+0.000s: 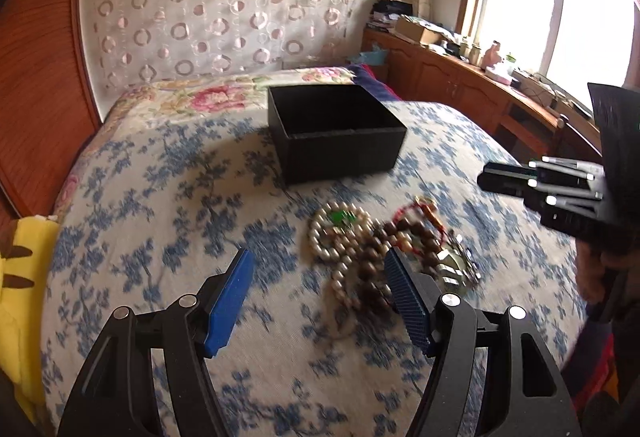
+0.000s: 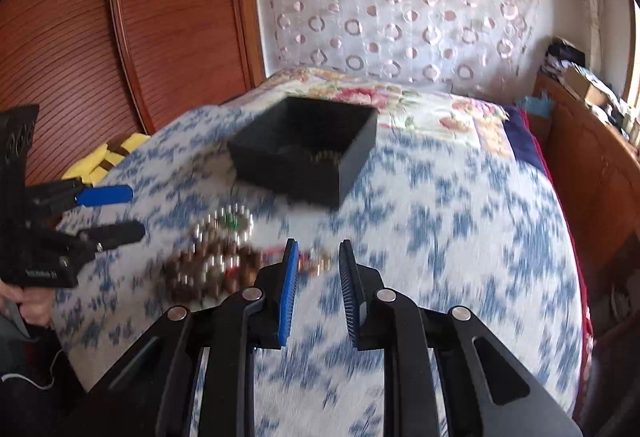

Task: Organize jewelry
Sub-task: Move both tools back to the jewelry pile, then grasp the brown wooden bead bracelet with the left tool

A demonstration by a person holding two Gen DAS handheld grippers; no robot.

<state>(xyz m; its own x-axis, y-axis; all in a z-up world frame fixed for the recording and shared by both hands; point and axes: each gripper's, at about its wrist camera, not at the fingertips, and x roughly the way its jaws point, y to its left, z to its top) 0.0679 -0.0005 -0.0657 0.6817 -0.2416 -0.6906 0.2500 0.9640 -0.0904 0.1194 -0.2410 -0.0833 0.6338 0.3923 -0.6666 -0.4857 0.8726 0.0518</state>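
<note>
A pile of jewelry (image 1: 384, 249) lies on the bed: a pale bead bracelet (image 1: 340, 233) with a green piece, dark brown beads (image 1: 376, 277), a red cord piece and a metal item (image 1: 452, 269). An open black box (image 1: 336, 129) stands behind it; in the right wrist view the box (image 2: 308, 149) holds something small and golden. My left gripper (image 1: 320, 277) is open and empty, hovering just in front of the pile. My right gripper (image 2: 318, 257) is open with a narrow gap and empty, right of the blurred pile (image 2: 216, 257); it also shows at the right edge of the left wrist view (image 1: 508, 177).
The bed has a blue-flowered cover (image 1: 160, 197) and a wooden headboard (image 1: 36, 77). A yellow plush (image 1: 20, 285) lies at the left bed edge. A wooden cabinet (image 1: 460, 77) with clutter runs under the window on the right.
</note>
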